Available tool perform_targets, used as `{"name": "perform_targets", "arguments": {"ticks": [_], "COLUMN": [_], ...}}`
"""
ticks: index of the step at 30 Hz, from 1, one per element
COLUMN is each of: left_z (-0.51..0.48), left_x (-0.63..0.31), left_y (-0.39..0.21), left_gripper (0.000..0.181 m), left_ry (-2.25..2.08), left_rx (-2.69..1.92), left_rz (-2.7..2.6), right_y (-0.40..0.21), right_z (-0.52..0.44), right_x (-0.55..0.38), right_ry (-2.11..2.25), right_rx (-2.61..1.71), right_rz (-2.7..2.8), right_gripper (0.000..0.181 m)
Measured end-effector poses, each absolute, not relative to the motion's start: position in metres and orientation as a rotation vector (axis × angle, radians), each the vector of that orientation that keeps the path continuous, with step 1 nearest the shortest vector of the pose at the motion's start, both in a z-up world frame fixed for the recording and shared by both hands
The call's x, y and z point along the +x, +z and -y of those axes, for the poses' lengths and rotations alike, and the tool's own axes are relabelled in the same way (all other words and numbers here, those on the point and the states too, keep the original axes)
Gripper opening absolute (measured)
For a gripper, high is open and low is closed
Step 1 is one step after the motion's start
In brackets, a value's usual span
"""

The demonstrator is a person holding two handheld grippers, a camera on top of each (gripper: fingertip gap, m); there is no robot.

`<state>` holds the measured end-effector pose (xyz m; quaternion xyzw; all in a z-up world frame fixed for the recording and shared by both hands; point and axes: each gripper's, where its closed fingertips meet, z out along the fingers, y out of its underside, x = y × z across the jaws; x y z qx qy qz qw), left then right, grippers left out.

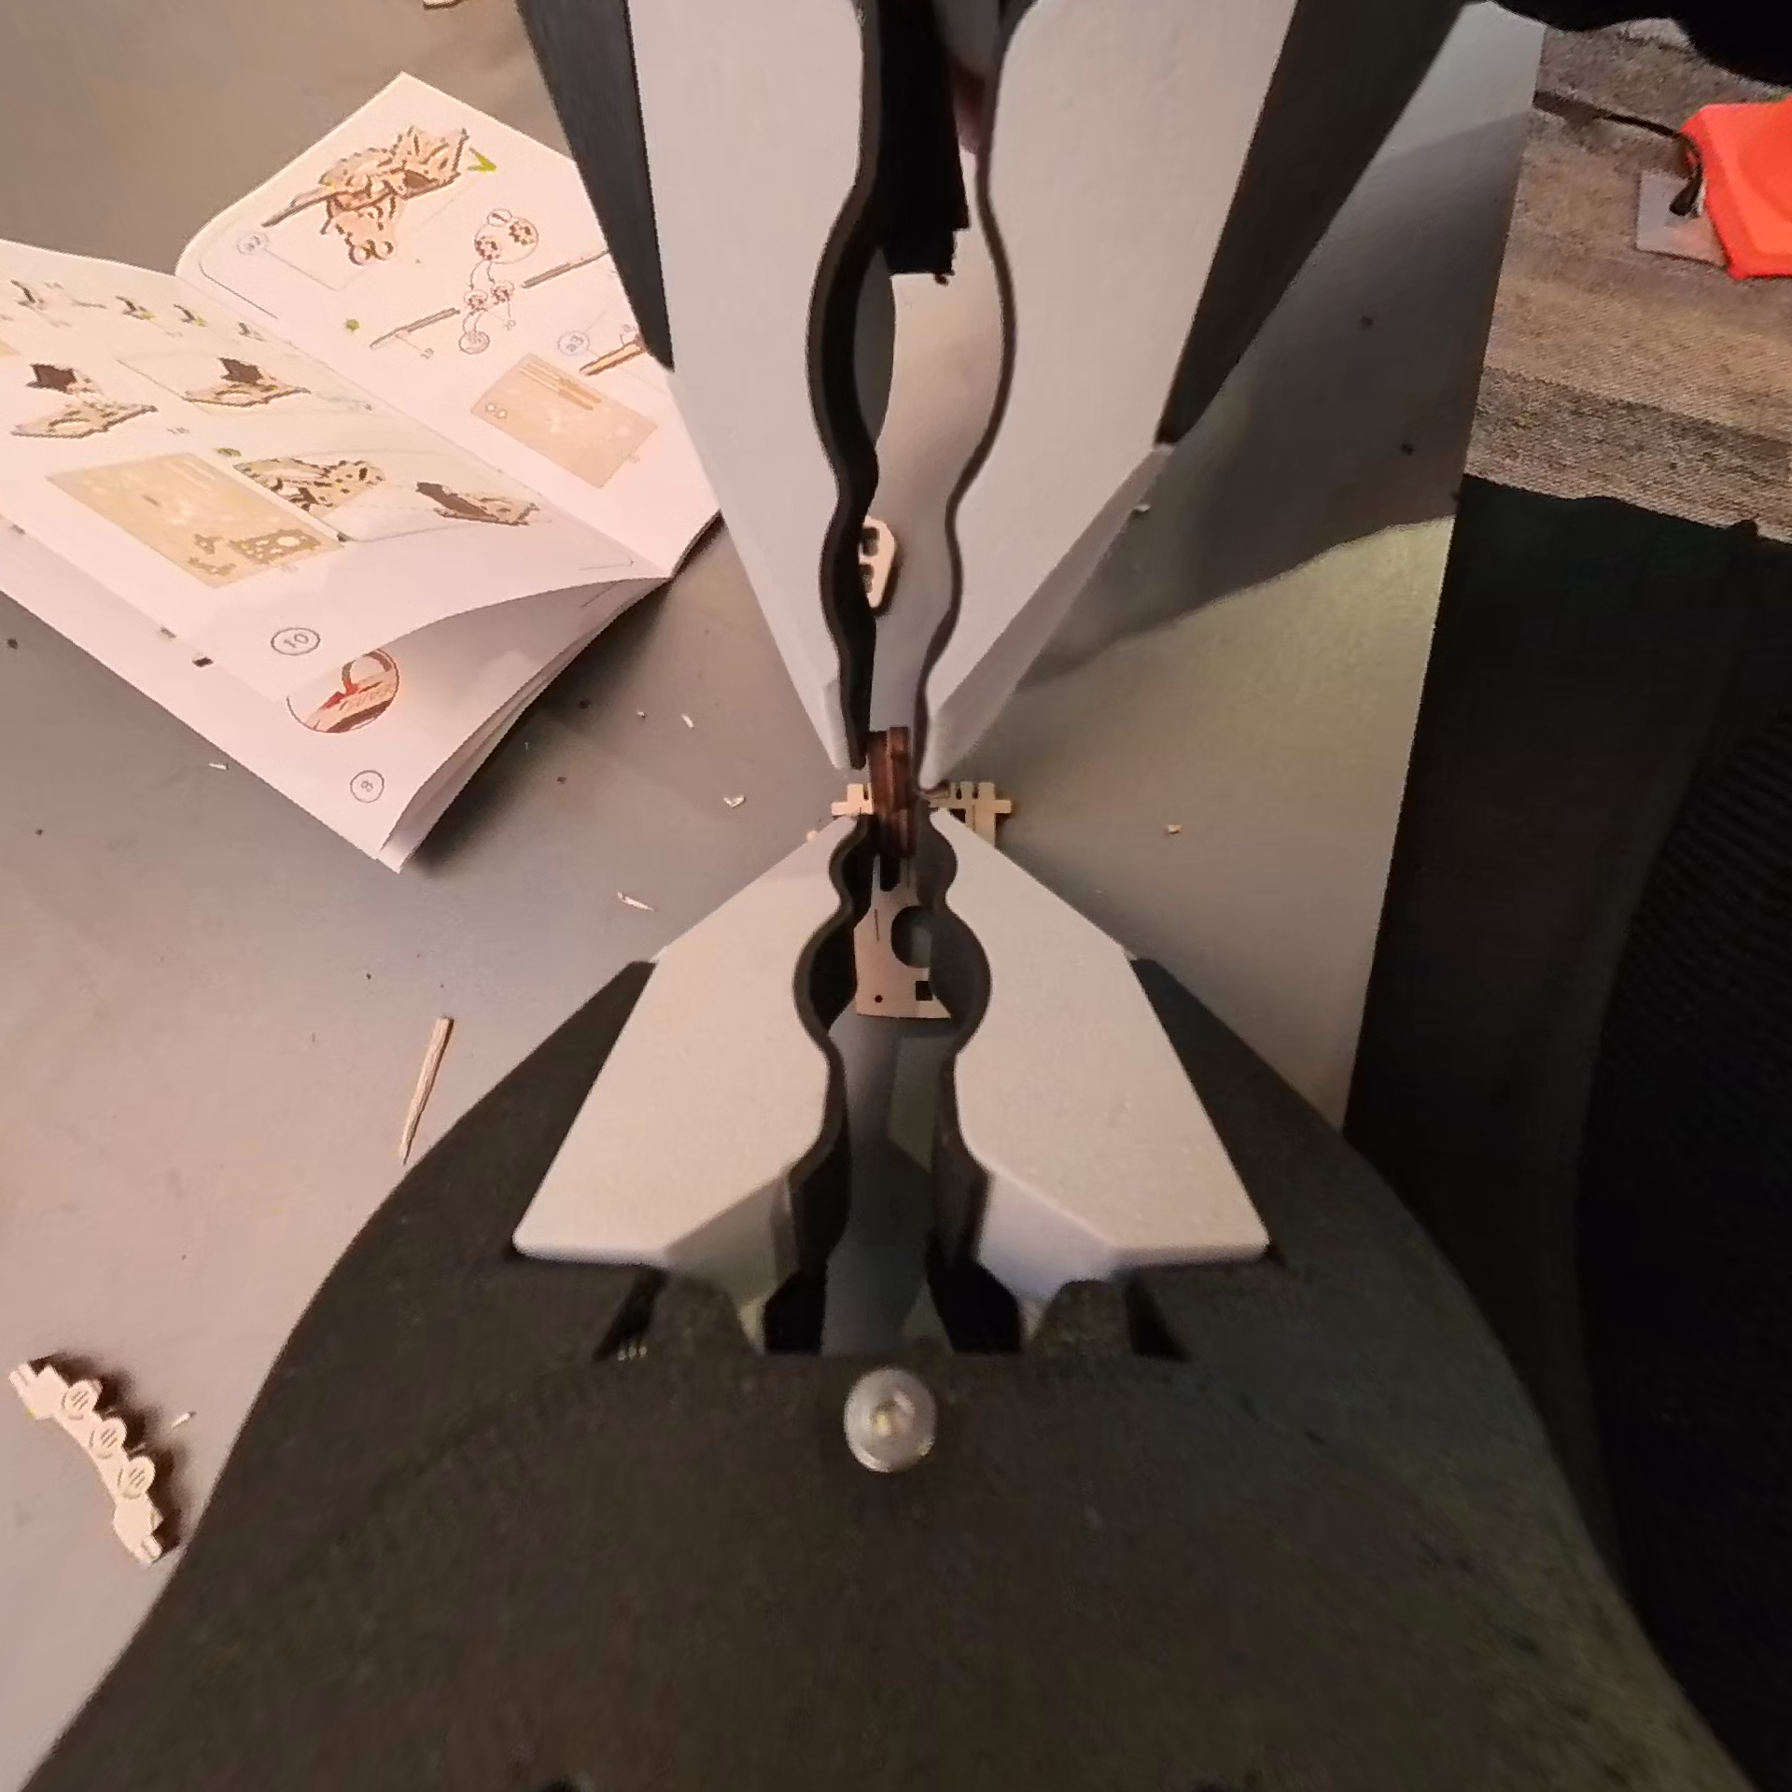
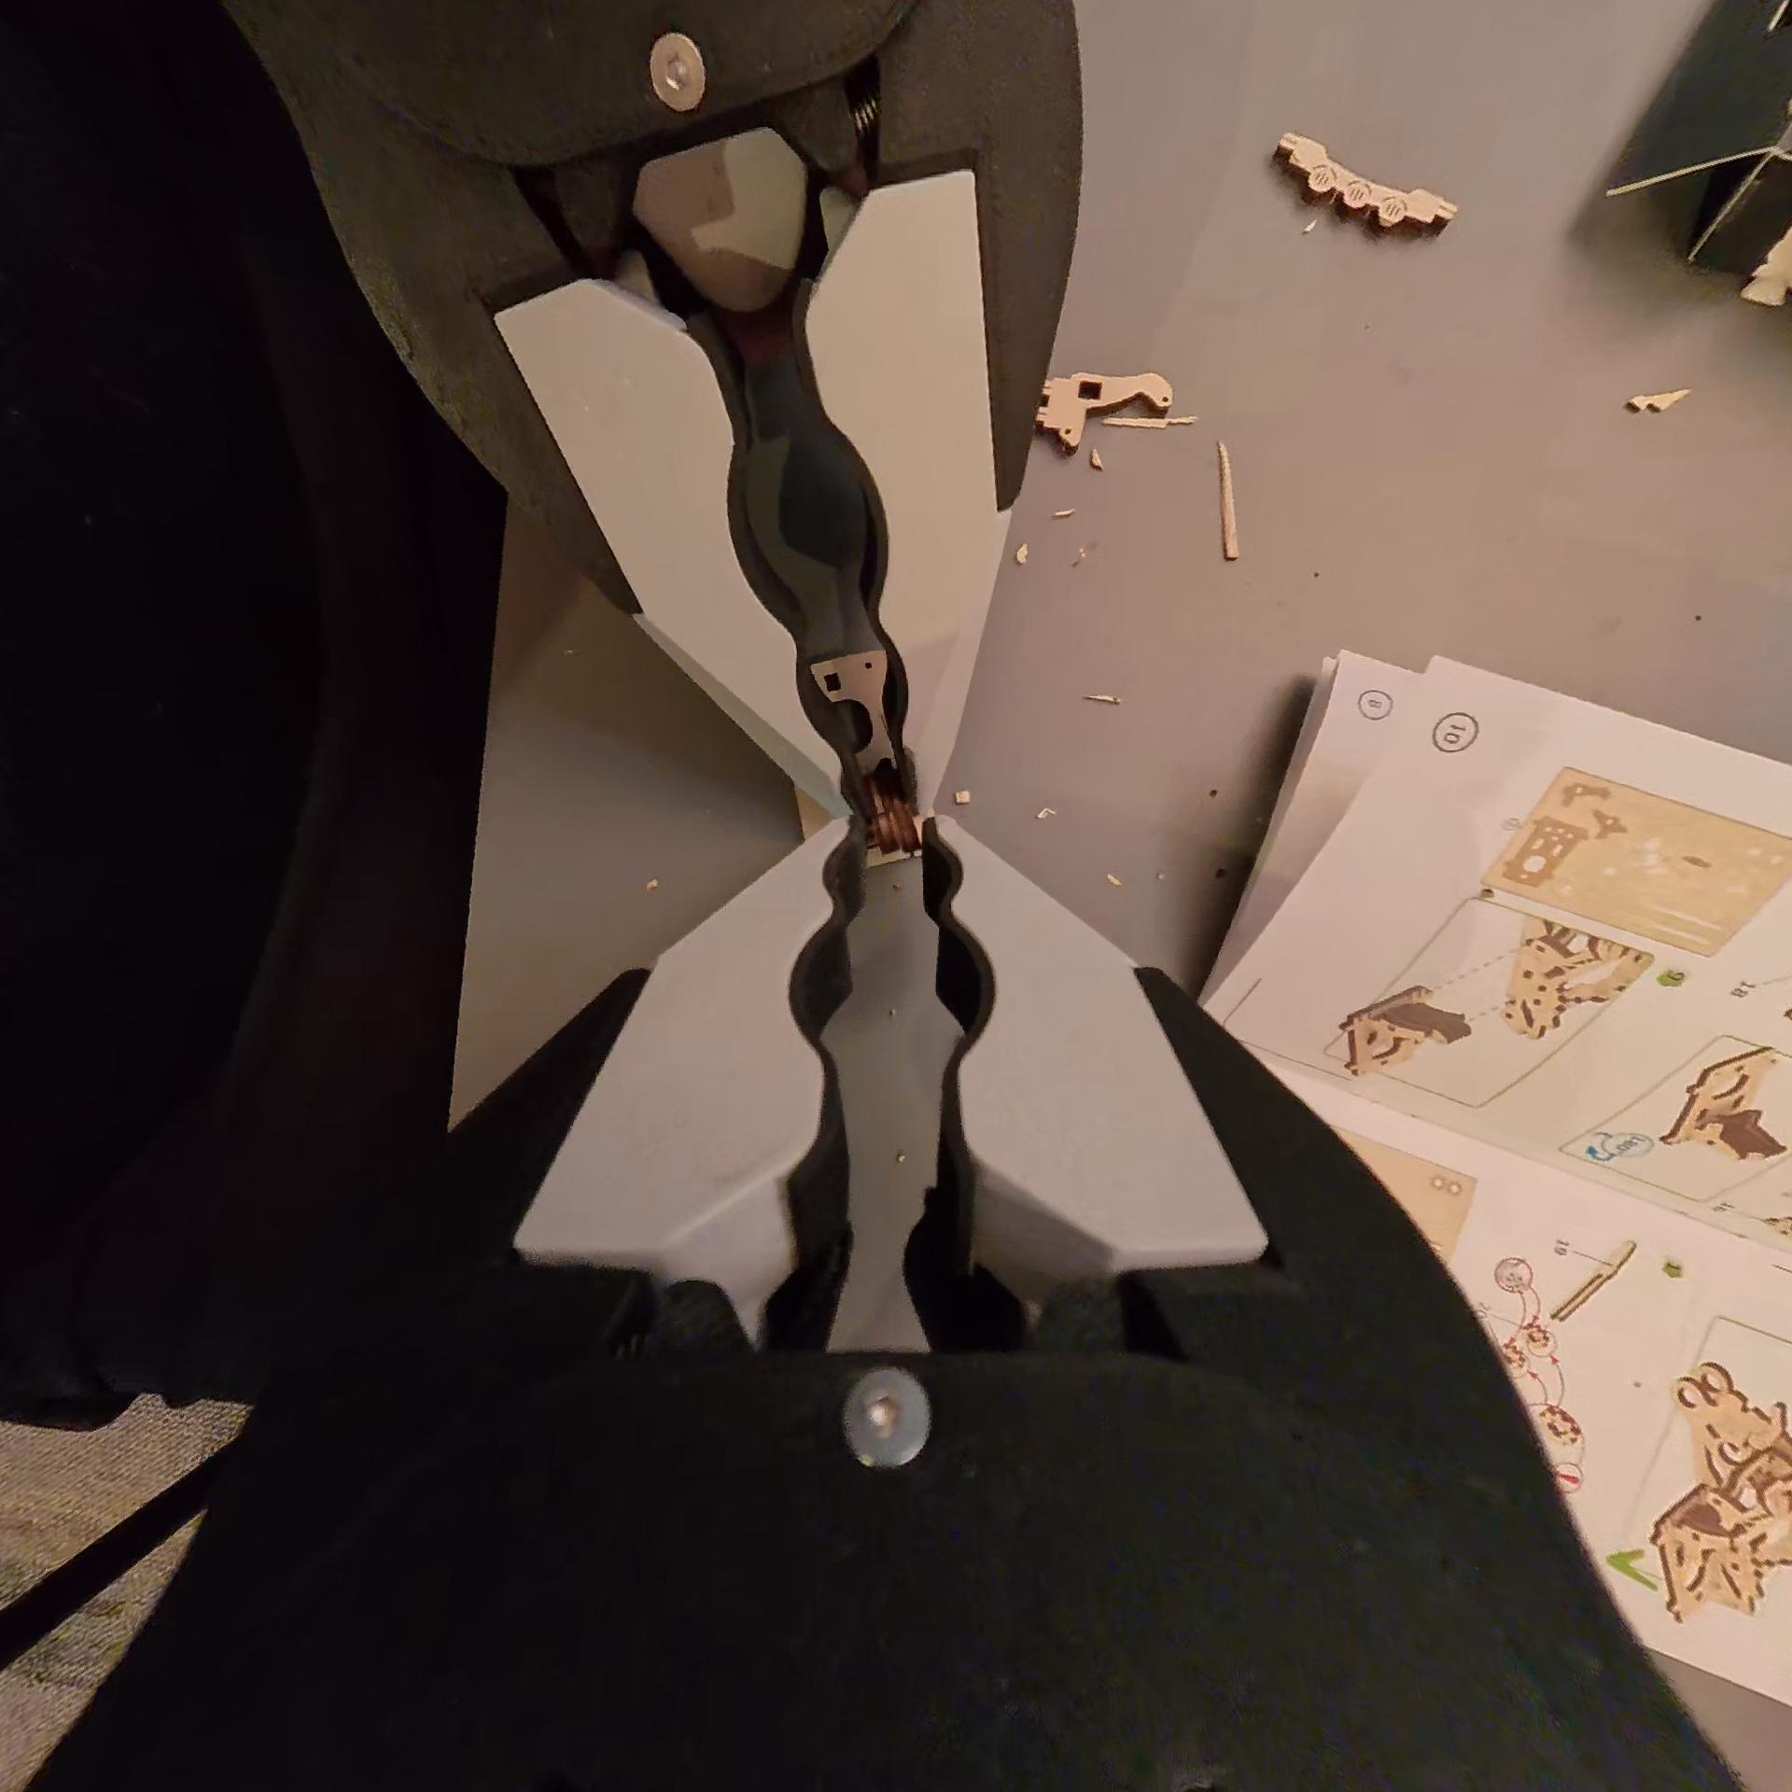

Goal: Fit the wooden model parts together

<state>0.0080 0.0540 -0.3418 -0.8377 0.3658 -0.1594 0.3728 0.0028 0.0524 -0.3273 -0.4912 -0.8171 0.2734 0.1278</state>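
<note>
My left gripper (image 1: 892, 836) is shut on a flat pale wooden plate (image 1: 900, 955) with a round hole and small slots. It reaches in from the top of the right wrist view (image 2: 878, 781), where the plate (image 2: 858, 698) shows between its fingers. My right gripper (image 2: 887, 855) faces it tip to tip and is shut on a small wooden part with dark burnt edges (image 2: 892, 826). In the left wrist view the right gripper (image 1: 887, 758) comes down from the top, and the dark-edged part (image 1: 892, 795) sits where both tips meet. The two parts touch there; the joint itself is hidden.
An open instruction booklet (image 1: 320, 465) (image 2: 1552, 1067) lies on the grey table (image 1: 242, 970). A curved toothed wooden piece (image 1: 97, 1435) (image 2: 1358, 184), a thin wooden stick (image 1: 427, 1086) (image 2: 1227, 499), a loose cut-out part (image 2: 1096, 402) and a slotted strip (image 1: 979, 800) lie nearby. Wood chips are scattered about.
</note>
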Motion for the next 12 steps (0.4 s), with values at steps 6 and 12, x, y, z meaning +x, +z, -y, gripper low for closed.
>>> {"name": "perform_targets", "arguments": {"ticks": [6, 12], "left_z": [-0.0547, -0.0555], "left_x": [0.0082, 0.0086], "left_y": [-0.3419, -0.3419], "left_gripper": [0.006, 0.006], "left_ry": [-0.377, -0.372], "left_rx": [-2.139, -2.14], "left_rz": [-0.942, -0.936], "right_y": [-0.3277, -0.3276], "right_z": [-0.0529, -0.0531], "right_x": [0.0027, 0.0032], "right_ry": [0.821, 0.849], "right_rx": [-1.436, -1.438], "right_rz": [2.368, 2.357], "right_gripper": [0.006, 0.005]}}
